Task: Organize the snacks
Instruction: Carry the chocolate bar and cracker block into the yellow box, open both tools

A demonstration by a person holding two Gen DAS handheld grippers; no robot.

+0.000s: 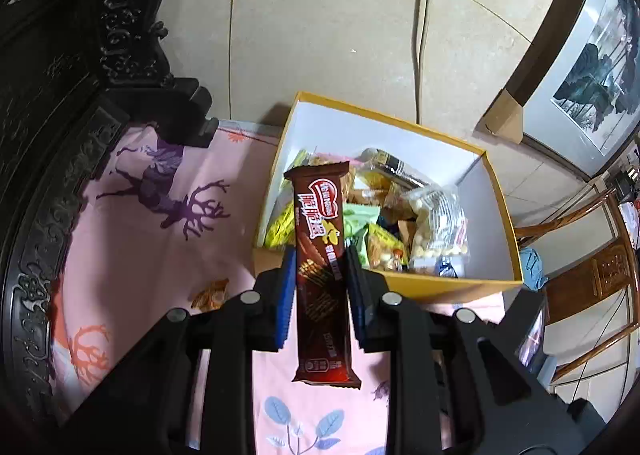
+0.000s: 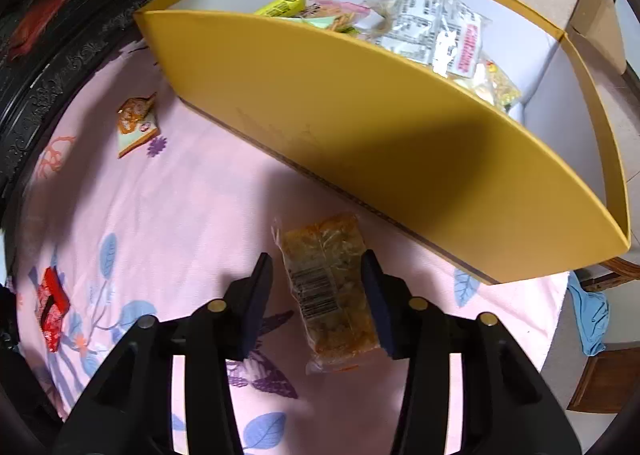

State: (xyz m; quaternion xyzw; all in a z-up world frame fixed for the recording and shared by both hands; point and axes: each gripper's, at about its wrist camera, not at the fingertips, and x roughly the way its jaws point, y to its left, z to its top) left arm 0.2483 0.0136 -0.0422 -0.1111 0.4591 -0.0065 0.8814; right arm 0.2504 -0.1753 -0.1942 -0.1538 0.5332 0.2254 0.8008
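Observation:
My left gripper (image 1: 321, 255) is shut on a long brown wafer bar (image 1: 321, 267) and holds it above the pink cloth, its far end over the near wall of the yellow box (image 1: 448, 287). The box holds several snack packets (image 1: 436, 227). My right gripper (image 2: 316, 269) is open low over the cloth, its fingers on either side of a clear-wrapped orange cake packet (image 2: 330, 291) that lies in front of the yellow box (image 2: 320, 115). The right finger is close to the packet; the left stands apart.
A pink patterned cloth (image 2: 180, 195) covers the table. A small mint and orange packet (image 2: 136, 123) lies at the far left, also in the left wrist view (image 1: 210, 295). A red packet (image 2: 52, 307) lies at the left edge. Dark carved furniture (image 1: 60, 95) borders the left.

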